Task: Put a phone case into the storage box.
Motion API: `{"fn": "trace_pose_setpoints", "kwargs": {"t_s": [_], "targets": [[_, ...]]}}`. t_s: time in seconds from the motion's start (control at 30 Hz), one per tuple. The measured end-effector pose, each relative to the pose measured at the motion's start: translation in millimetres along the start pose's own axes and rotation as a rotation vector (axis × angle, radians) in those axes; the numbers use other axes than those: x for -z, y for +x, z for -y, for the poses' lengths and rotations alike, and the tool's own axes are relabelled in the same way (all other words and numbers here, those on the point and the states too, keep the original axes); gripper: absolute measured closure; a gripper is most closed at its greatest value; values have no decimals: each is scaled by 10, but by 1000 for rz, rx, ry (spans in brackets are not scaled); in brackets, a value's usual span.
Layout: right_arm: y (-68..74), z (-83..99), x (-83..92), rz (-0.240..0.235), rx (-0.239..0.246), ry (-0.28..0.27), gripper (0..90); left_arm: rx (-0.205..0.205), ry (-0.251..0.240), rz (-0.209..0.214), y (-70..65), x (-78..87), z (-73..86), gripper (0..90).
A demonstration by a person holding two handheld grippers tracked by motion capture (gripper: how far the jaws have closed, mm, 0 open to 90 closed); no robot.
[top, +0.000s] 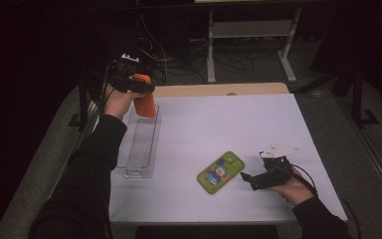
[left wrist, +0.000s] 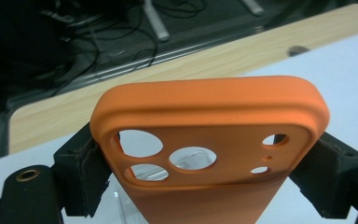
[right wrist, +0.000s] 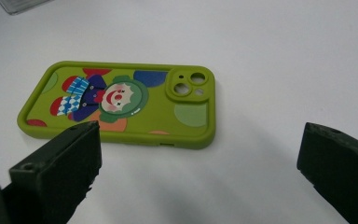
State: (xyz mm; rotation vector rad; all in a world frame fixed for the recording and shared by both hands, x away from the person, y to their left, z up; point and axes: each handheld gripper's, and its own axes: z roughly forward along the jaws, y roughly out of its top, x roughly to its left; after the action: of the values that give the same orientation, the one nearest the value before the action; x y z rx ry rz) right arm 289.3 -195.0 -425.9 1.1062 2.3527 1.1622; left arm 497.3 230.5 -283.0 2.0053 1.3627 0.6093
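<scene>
An orange phone case [top: 144, 102] hangs upright over the far end of a clear plastic tray [top: 142, 149], with my left gripper [top: 140, 88] shut on its two long sides. In the left gripper view the orange case [left wrist: 209, 140] sits between both pads, its camera cut-outs facing me. A green phone case with a clown picture [top: 221, 172] lies flat on the white table [top: 219, 129]. My right gripper [top: 246, 178] rests just right of it, open, with nothing between its jaws. The green case [right wrist: 121, 102] lies beyond the jaws of my right gripper [right wrist: 198, 163] in its own view.
The clear tray is long and narrow and lies along the left side of the table. A wooden strip [top: 219, 89] runs along the table's far edge. Cables and a white desk frame [top: 251, 30] stand on the dark floor behind.
</scene>
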Motion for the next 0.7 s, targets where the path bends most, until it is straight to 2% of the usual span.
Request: {"fn": "trace_pose_setpoints", "kwargs": {"t_s": [0.07,0.17,0.3,0.33,0.5,0.6,0.7], "targets": [[-7,-1,4,4,14,-4,0,11,16,-40,4,-85,2,148],[-9,-10,22,2,6,-18,0,36,27,-57,7,-178,1,147],[-25,-7,26,4,22,-27,0,36,43,-110,3,-309,19,145],[-17,-7,29,0,9,-25,0,53,44,-117,4,-336,29,145],[-26,-6,30,4,14,-24,0,67,60,-135,19,-448,84,143],[-28,-5,30,4,19,-26,0,99,48,-141,28,-512,127,143],[-26,-5,31,-2,16,-24,0,100,74,-142,41,-555,160,142]]}}
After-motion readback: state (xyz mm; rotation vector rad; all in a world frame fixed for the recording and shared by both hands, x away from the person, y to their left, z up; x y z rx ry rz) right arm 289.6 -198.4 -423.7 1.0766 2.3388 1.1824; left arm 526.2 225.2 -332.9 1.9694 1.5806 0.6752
